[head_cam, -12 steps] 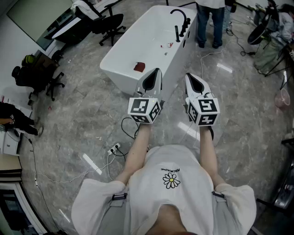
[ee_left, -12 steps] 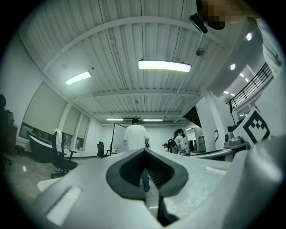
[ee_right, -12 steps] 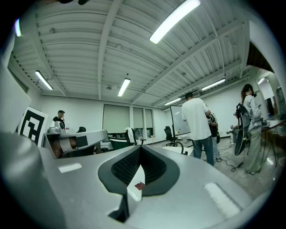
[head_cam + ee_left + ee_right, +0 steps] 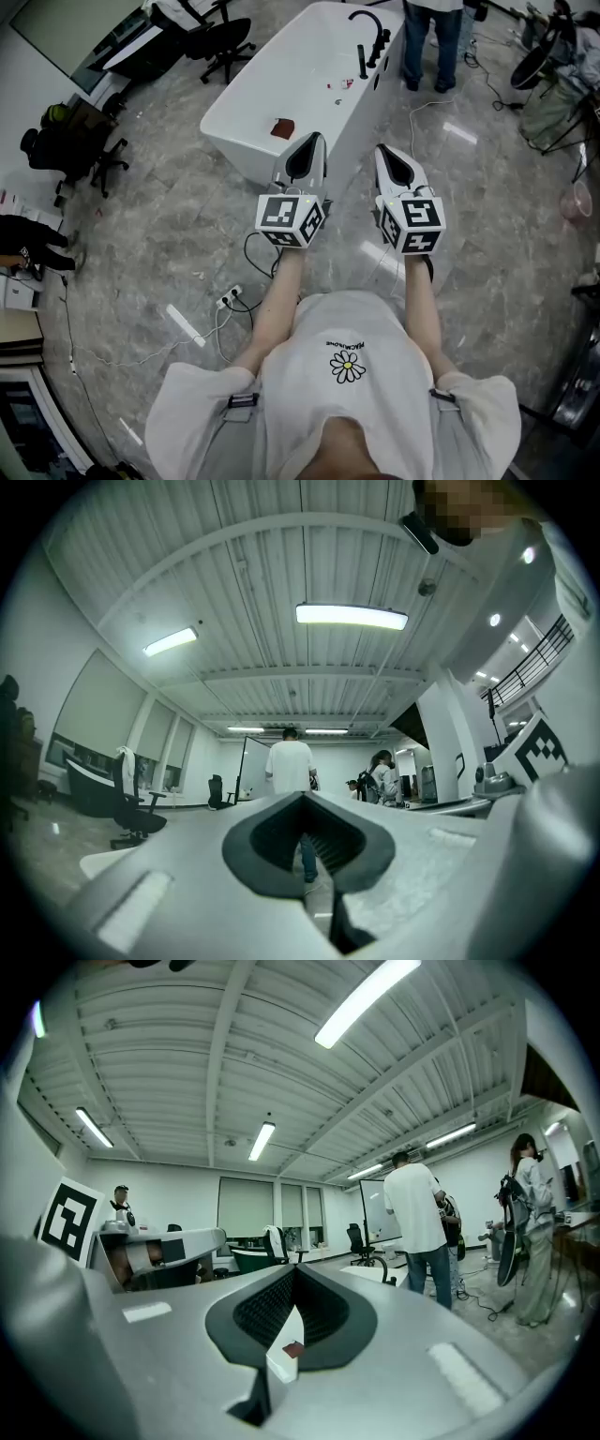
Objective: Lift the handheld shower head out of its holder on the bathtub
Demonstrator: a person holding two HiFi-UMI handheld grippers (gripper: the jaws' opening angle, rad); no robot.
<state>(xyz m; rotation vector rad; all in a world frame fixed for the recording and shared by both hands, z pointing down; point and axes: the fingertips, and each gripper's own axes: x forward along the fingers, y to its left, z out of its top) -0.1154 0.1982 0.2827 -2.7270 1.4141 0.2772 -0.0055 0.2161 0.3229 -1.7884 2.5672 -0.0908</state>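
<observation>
Black shower head [image 4: 363,64] on white bathtub [image 4: 246,150], well beyond left tool [image 4: 315,141], right tool [image 4: 382,150], both clenched empty.

Place: open office-like lab hall | Signs: freestanding white bathtub [image 4: 217,120] standing on a grey marble-look floor [image 4: 159,225]; black office chairs [image 4: 220,47] by the wall; power strip [image 4: 232,300] with loose cables; ribbed ceiling with strip lights [image 4: 352,616]; whiteboard [image 4: 251,766]; people [image 4: 429,42] standing about.
</observation>
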